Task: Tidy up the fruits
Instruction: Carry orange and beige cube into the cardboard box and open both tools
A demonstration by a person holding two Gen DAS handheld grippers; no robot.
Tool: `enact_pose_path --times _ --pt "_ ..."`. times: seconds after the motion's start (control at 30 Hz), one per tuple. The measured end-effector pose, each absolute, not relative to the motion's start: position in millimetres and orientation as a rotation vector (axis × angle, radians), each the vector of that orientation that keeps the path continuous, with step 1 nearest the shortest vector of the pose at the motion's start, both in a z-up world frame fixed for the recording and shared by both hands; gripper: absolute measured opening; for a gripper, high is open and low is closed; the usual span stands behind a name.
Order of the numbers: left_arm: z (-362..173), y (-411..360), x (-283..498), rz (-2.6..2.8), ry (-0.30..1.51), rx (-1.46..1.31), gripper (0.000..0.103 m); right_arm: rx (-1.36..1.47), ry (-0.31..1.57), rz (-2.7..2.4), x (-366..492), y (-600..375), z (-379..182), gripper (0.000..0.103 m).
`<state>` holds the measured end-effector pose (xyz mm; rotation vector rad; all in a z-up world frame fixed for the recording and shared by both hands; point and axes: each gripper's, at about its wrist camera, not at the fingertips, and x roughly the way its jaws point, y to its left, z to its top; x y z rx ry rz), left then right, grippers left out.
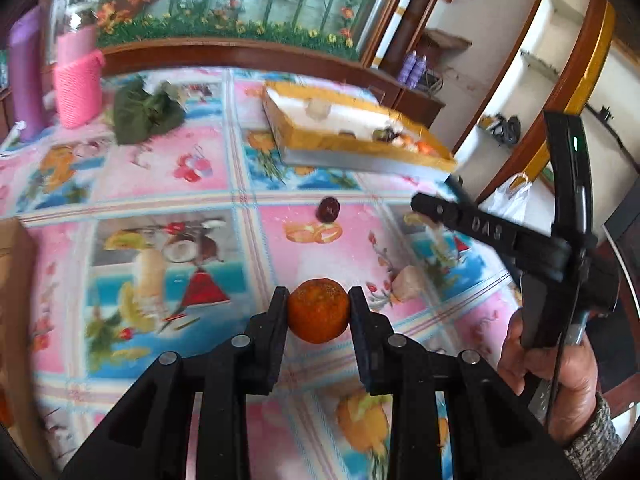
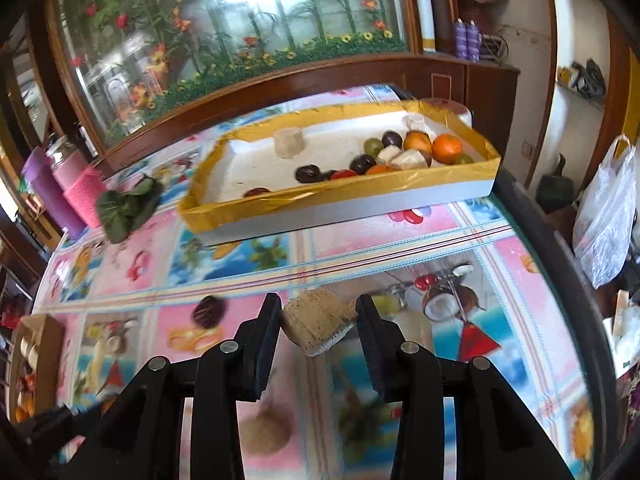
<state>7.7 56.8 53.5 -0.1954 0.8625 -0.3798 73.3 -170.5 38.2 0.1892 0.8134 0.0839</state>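
Your long yellow-rimmed white foam tray (image 2: 400,204) sits at the far side of the fruit-patterned tablecloth (image 2: 360,248), with mixed fruits heaped toward its right end. You tilt both grippers downward above the cloth. Your left gripper (image 1: 319,312) pinches a round orange tangerine (image 1: 318,310). Your right gripper (image 2: 317,320) clamps a tan, speckled fruit chunk (image 2: 318,320), your hand (image 1: 556,380) wrapped round its handle. A dark purple plum (image 1: 328,209) lies loose between grippers and tray.
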Motion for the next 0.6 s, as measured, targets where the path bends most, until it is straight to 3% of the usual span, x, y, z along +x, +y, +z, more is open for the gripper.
enact_pose_path --times 0.33,0.6 --pt "93.8 195.9 -98.6 -0.157 0.77 -0.299 0.029 0.12 0.777 0.291 -17.2 -83.0 72.9 0.042" --pt "75.7 314.0 -169.6 0.191 0.79 -0.289 0.029 0.025 0.76 0.565 -73.6 47.3 88.1 0.042"
